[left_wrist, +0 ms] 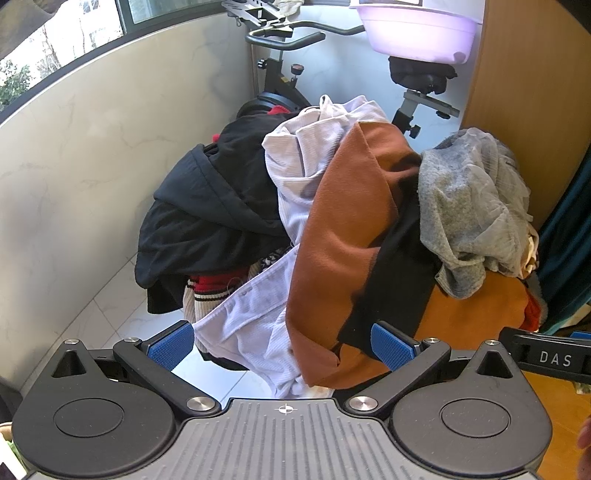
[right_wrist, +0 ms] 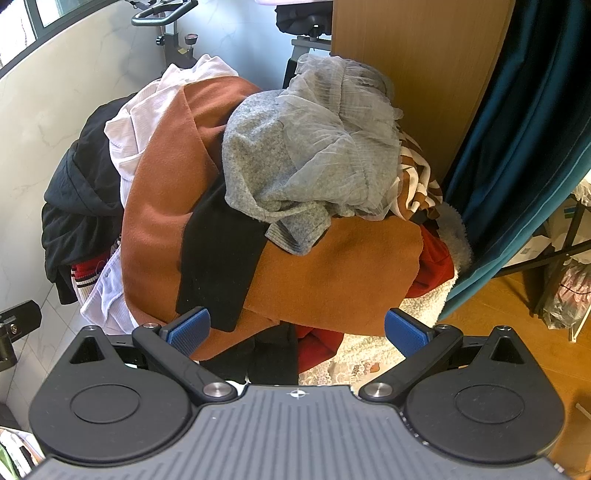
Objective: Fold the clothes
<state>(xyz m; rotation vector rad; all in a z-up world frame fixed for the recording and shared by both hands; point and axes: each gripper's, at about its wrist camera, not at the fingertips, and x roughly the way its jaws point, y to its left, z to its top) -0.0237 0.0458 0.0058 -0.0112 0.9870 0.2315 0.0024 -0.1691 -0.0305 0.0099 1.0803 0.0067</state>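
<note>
A tall heap of clothes fills both views. On top lies a rust-orange garment [left_wrist: 343,236] [right_wrist: 332,273] with a black panel [left_wrist: 399,273] [right_wrist: 218,258]. A grey knit with sheer mesh [left_wrist: 465,206] [right_wrist: 303,155] rests on its right side. A white ribbed piece [left_wrist: 258,321] [right_wrist: 129,125] and a black jacket [left_wrist: 207,214] [right_wrist: 77,195] hang on the left. My left gripper [left_wrist: 282,349] stands open just short of the white and orange cloth. My right gripper [right_wrist: 297,330] is open in front of the orange garment's lower edge, holding nothing.
An exercise bike [left_wrist: 280,59] [right_wrist: 173,33] stands behind the heap with a lilac basin [left_wrist: 421,33] on it. A wooden panel [left_wrist: 517,74] [right_wrist: 413,74] and a teal curtain [right_wrist: 517,147] flank the right. A marble wall [left_wrist: 74,166] runs along the left. Wooden floor [right_wrist: 498,314] lies at right.
</note>
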